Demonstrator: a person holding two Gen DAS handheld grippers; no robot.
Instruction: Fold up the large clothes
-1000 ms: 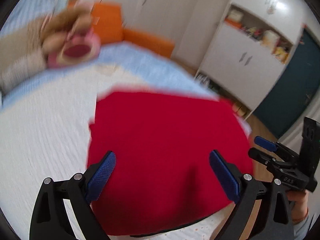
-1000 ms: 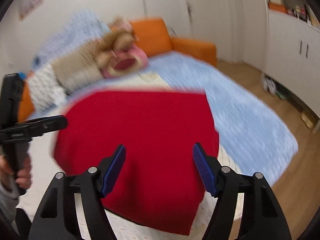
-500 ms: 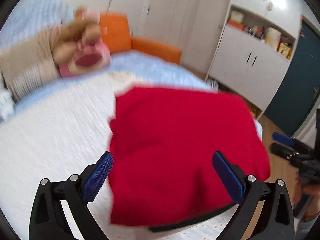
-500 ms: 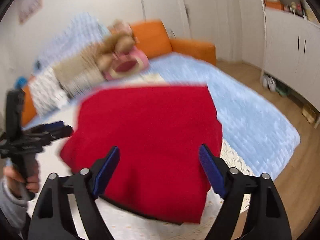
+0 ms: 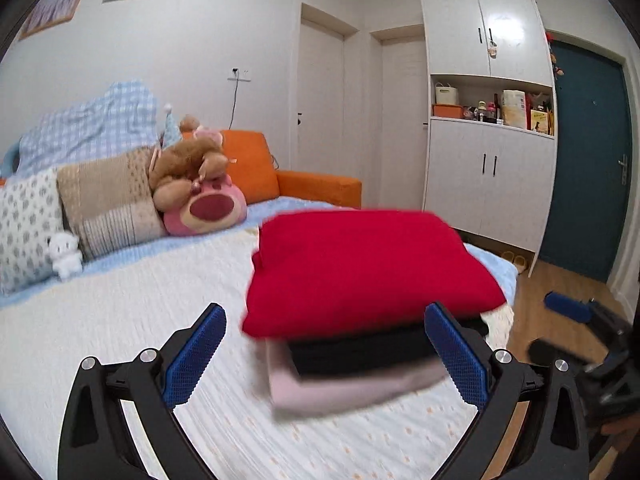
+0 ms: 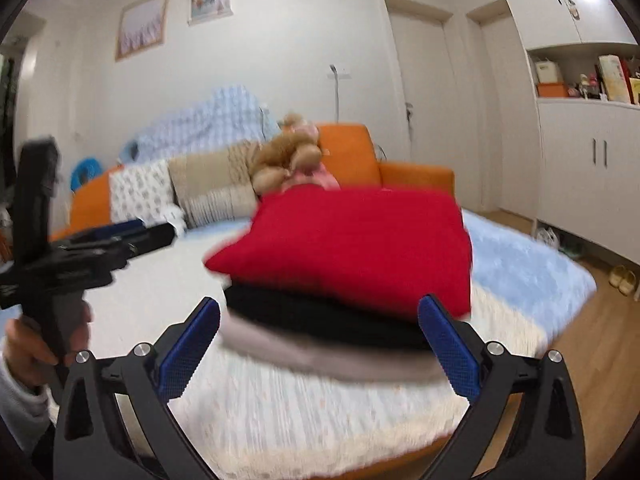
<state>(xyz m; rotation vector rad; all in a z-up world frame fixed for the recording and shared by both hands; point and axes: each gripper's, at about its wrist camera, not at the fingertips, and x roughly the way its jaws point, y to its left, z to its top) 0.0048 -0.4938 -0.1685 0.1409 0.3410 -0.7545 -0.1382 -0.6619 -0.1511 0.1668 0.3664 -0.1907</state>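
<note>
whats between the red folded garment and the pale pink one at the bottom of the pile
A black folded garment lies between the red folded garment on top and the pale pink garment at the bottom. Both wrist views show it.

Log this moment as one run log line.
red garment: folded, top of stack | left gripper: open, empty | right gripper: opening, empty | stack on bed
</note>
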